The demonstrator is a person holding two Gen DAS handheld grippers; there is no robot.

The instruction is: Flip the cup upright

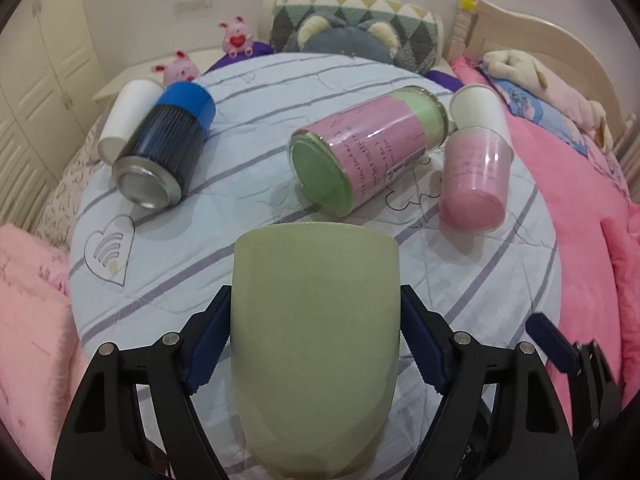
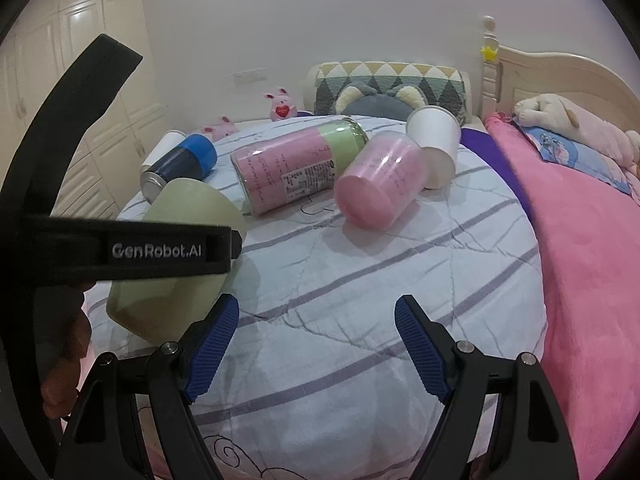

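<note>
Pretty clearly someone's bedroom at home. There's a bed with a pale blue striped quilt (image 2: 360, 300), a cream wooden headboard (image 2: 560, 76) at its right edge, a pink fleece blanket (image 2: 580, 260), and a triangle-patterned pillow (image 1: 352, 20) at the far edge. Pink plush bunnies (image 1: 238, 40) and cream panelled wardrobe doors (image 2: 100, 80) seal it.
</note>
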